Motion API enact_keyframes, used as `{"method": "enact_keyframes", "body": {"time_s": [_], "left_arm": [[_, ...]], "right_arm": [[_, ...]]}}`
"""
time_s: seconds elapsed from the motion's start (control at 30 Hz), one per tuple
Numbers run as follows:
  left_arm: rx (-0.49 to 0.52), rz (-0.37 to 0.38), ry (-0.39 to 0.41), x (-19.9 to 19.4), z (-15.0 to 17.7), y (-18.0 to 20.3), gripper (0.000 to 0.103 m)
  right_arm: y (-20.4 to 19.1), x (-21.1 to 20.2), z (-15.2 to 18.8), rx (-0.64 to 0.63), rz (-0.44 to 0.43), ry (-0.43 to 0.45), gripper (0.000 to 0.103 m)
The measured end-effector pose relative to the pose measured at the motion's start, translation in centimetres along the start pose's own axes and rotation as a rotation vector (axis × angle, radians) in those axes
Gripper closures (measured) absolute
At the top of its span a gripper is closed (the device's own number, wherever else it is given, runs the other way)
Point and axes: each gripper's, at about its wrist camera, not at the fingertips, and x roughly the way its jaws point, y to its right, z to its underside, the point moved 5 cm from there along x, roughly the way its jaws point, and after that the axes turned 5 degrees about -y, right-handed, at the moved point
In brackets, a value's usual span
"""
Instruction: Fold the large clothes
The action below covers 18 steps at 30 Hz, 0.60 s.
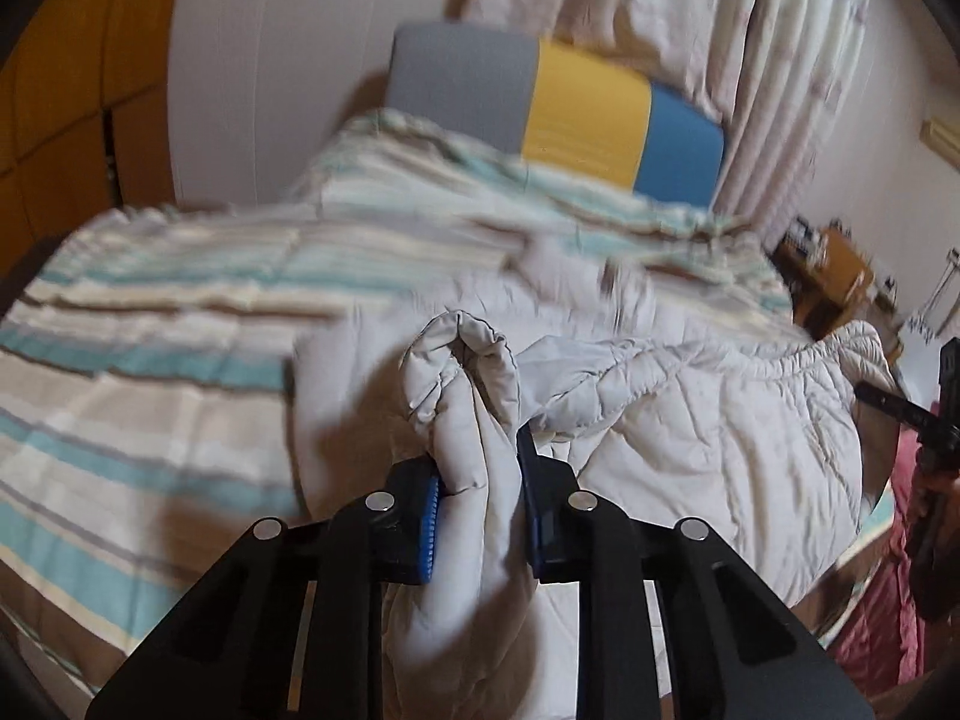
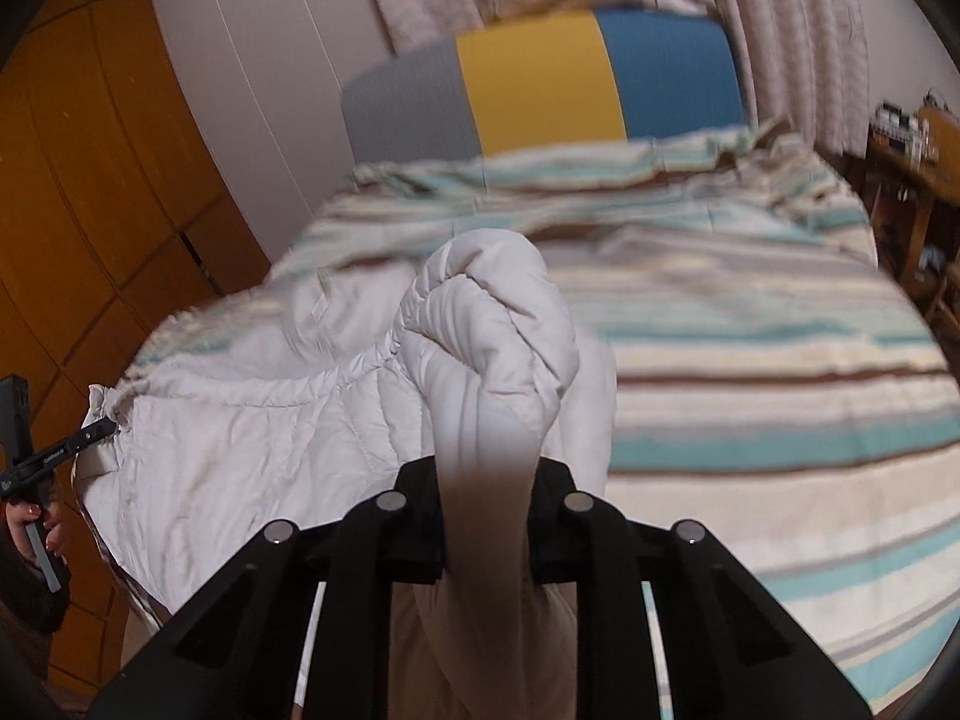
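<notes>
A large off-white quilted jacket (image 1: pixel 708 420) lies spread over the near part of a striped bed (image 1: pixel 150 312). My left gripper (image 1: pixel 480 504) is shut on a bunched fold of the jacket, which bulges up between the blue pads (image 1: pixel 429 534). My right gripper (image 2: pixel 486 516) is shut on another thick bunch of the same jacket (image 2: pixel 240 432), whose fold rises in front of the lens. The right gripper also shows at the far right of the left wrist view (image 1: pixel 936 420), and the left gripper at the far left of the right wrist view (image 2: pixel 36 462). The stretch of jacket between the two grippers sags.
The bed (image 2: pixel 750 360) has a grey, yellow and blue headboard (image 1: pixel 576 114) with pale curtains (image 1: pixel 750 30) behind. Orange wardrobe doors (image 2: pixel 90 180) stand left. A wooden side table (image 2: pixel 918 156) with small items stands right of the bed.
</notes>
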Motion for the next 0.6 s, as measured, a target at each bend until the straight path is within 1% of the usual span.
{"method": "enact_keyframes", "body": {"time_s": [0.1,0.13,0.23,0.33,0.4,0.5,0.6], "left_arm": [[-0.003,-0.01,0.095,-1.4,-2.0,0.6,0.081],[-0.014,-0.011,0.121,-1.7,-2.6,0.6,0.081],[-0.059,-0.013,0.18,-2.1,-4.3,0.4,0.082],[-0.096,-0.039,0.251,-2.1,-5.9,0.3,0.081],[-0.097,-0.073,0.298,-1.7,-6.6,0.2,0.081],[-0.095,-0.138,0.314,0.3,-7.6,0.1,0.081],[-0.135,-0.187,0.289,3.2,-8.4,-0.6,0.082]], "right_arm": [[-0.6,-0.9,-1.8,-0.005,-0.003,0.056,0.088],[-0.8,-1.0,-2.6,-0.013,0.008,0.08,0.088],[-1.1,-0.6,-4.2,-0.008,0.018,0.12,0.088],[-0.8,0.2,-5.7,0.01,0.023,0.178,0.088],[-0.5,1.1,-6.3,0.025,0.031,0.209,0.088],[0.0,3.3,-7.2,0.057,0.044,0.223,0.088],[0.5,6.5,-7.7,0.058,0.097,0.2,0.088]]}}
